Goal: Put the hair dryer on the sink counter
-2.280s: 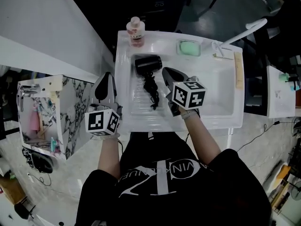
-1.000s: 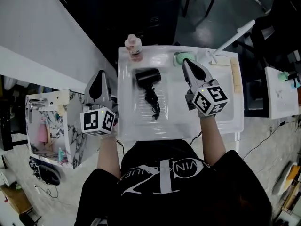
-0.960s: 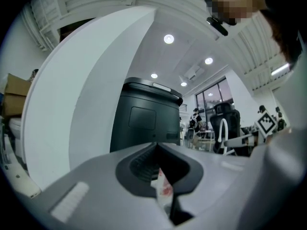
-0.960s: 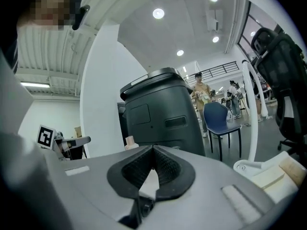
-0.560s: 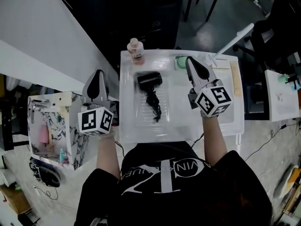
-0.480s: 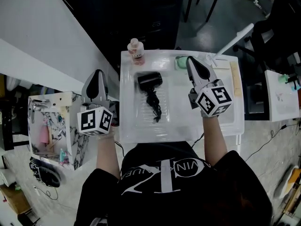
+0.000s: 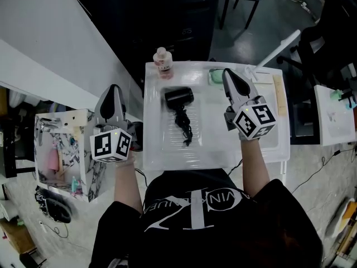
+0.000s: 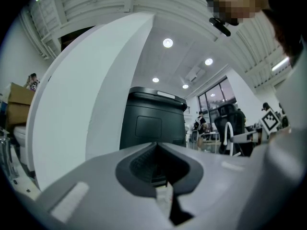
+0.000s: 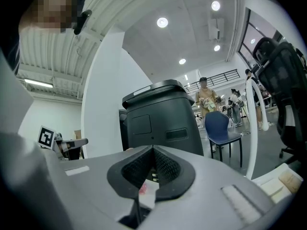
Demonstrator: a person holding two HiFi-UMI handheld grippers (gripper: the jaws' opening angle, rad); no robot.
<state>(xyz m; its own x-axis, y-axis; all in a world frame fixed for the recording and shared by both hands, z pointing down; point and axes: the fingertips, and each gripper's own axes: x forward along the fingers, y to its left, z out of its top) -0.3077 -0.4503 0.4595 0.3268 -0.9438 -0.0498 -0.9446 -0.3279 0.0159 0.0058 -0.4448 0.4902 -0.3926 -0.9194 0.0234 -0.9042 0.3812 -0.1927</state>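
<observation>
On the white sink counter (image 7: 268, 144) the black hair dryer (image 7: 178, 97) lies flat, with a pink bottle (image 7: 162, 61) at the far edge. The left gripper (image 7: 113, 89), beside the counter, and the right gripper (image 7: 227, 72), above it, are both clenched on nothing.

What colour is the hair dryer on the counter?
The hair dryer is black, clearest in the head view.

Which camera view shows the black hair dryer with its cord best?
The head view. It looks down on the black plastic hair dryer, which lies whole and uncovered on the white sink counter, its black cord trailing toward the near edge. The left and right gripper views look out into the room and show none of it.
</observation>
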